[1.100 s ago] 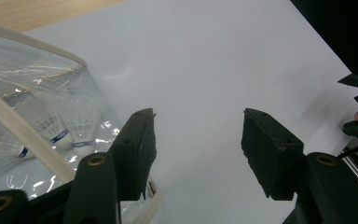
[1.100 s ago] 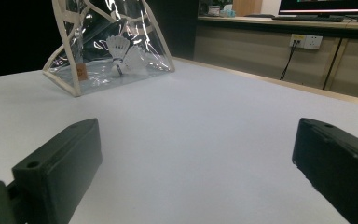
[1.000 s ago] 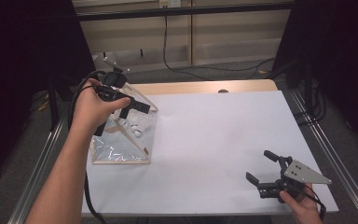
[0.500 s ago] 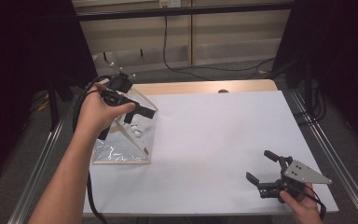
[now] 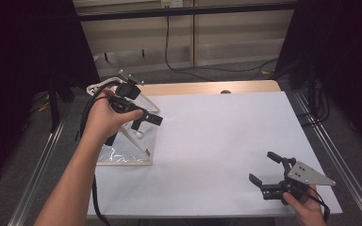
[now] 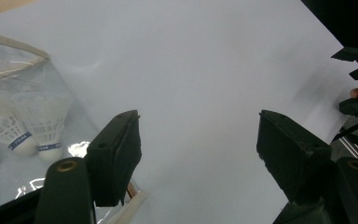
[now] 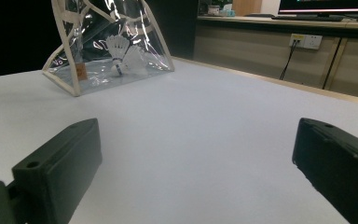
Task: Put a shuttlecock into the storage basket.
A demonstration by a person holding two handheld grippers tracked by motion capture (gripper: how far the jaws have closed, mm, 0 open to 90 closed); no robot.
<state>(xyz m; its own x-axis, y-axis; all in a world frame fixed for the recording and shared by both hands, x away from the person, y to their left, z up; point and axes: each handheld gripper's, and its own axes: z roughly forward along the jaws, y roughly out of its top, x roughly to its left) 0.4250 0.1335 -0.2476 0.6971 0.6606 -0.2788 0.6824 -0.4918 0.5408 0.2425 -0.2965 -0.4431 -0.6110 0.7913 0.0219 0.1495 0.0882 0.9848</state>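
Shuttlecocks (image 6: 25,133) lie already inside the clear bag (image 5: 122,153) at the table's left edge, so we judge the packing done, our left gripper (image 5: 143,123) just opening wide with nothing between, the right gripper (image 5: 266,169) wide and empty.

White shuttlecocks (image 6: 25,133), blue bands

Even overhead light; white table (image 5: 217,141) bright, surroundings dark. Glare streaks on clear bag (image 7: 121,28). Near jaws blurred in gripper views.
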